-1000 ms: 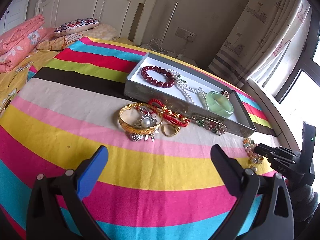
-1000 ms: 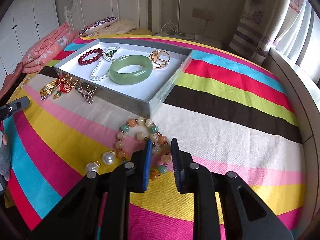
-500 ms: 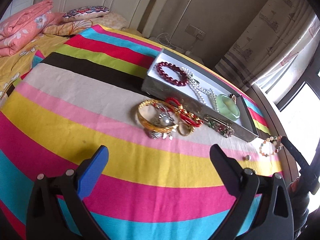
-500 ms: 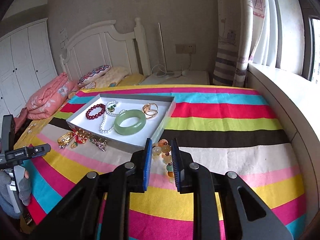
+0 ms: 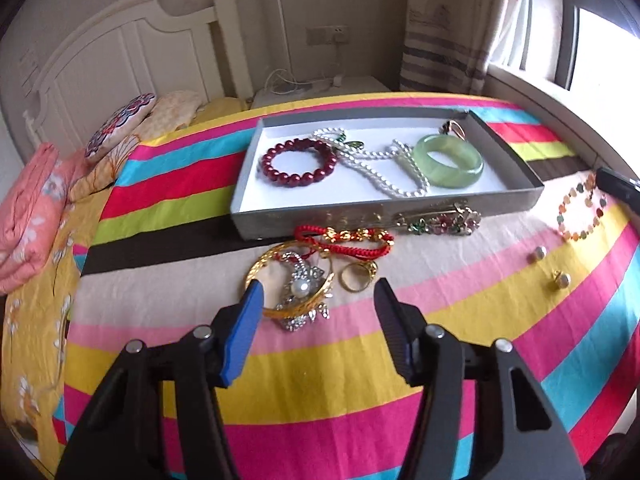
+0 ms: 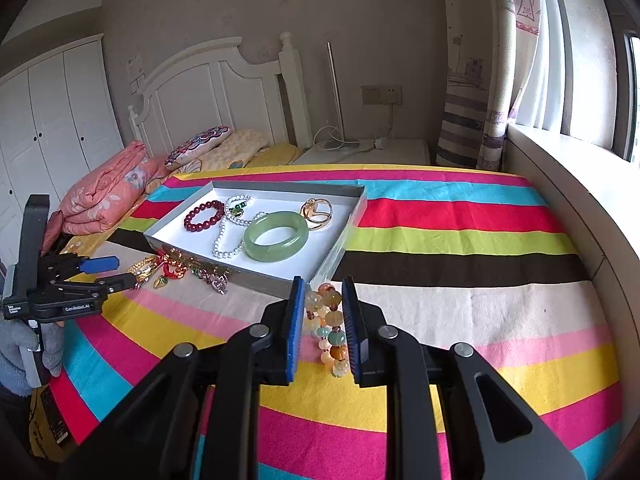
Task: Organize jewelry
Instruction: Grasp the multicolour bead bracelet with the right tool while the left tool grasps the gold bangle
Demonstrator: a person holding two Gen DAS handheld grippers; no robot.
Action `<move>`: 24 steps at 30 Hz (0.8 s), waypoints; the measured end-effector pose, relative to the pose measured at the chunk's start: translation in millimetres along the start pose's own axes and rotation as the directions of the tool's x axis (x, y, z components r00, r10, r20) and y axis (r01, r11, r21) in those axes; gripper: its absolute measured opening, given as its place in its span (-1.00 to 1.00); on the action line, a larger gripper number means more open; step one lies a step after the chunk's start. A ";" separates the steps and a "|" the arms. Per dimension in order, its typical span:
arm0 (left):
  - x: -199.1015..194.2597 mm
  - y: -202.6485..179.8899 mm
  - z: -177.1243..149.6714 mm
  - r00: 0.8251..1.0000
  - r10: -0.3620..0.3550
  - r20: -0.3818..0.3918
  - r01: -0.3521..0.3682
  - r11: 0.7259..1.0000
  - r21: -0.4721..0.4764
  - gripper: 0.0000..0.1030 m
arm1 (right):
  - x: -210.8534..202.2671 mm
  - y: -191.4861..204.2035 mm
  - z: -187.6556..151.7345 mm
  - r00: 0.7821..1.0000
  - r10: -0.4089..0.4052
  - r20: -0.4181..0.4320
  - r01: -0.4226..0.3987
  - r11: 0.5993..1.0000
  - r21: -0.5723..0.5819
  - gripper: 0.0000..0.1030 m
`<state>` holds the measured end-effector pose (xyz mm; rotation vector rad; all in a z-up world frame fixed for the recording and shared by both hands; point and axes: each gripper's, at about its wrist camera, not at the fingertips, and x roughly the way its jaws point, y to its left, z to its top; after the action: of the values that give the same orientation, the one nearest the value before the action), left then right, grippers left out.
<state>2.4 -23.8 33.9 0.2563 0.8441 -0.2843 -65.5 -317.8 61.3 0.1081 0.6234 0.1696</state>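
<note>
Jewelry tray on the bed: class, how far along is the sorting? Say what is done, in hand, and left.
Done: the tray holds a red bead bracelet, pearl necklace, jade bangle and gold ring.
In hand: the right gripper grips a multicolored bead bracelet.
Left: the gold bangle, brooch, red cord bracelet and two pearl earrings; the open left gripper hovers by the bangle.

– What sits in the shallow grey cardboard tray with the white floor (image 5: 404, 205)?

– A dark red bead bracelet (image 5: 299, 162), a white pearl necklace (image 5: 382, 168), a pale green jade bangle (image 5: 448, 162) lying flat, and a gold ring (image 6: 317, 211) in the far corner.

– And outside it?

– Against its near wall: a red cord bracelet (image 5: 347, 242), a gold bangle (image 5: 290, 278) with a pearl brooch (image 5: 301, 290) inside, and a jewelled clip (image 5: 438, 222). A multicoloured stone bead bracelet (image 6: 329, 326) hangs clear of the striped cloth.
</note>
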 end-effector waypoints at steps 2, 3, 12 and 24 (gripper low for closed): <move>13.5 -1.3 7.8 0.999 -0.001 -0.040 0.002 1.000 0.031 -0.39 | -0.3 -0.5 -0.3 1.000 0.000 0.002 0.000 1.000 0.004 -0.61; 19.2 -0.7 11.3 0.998 0.004 -0.060 -0.001 0.999 0.043 -0.49 | -0.9 -0.4 0.2 1.000 0.000 0.003 0.000 1.000 0.006 -0.61; 33.2 -9.6 13.4 0.987 0.027 -0.156 0.005 0.979 0.204 -0.55 | -3.8 -7.6 -0.8 1.000 0.003 0.010 -0.003 1.000 0.028 -0.61; -3.1 55.7 13.3 0.898 -0.437 -0.061 0.420 0.888 -0.186 -0.94 | -11.8 -11.4 0.1 1.000 0.001 0.028 -0.002 0.999 0.042 -0.61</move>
<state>28.9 24.1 50.9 -0.0814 1.0171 -0.6156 -73.4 -331.2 66.5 0.1509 0.5996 0.1564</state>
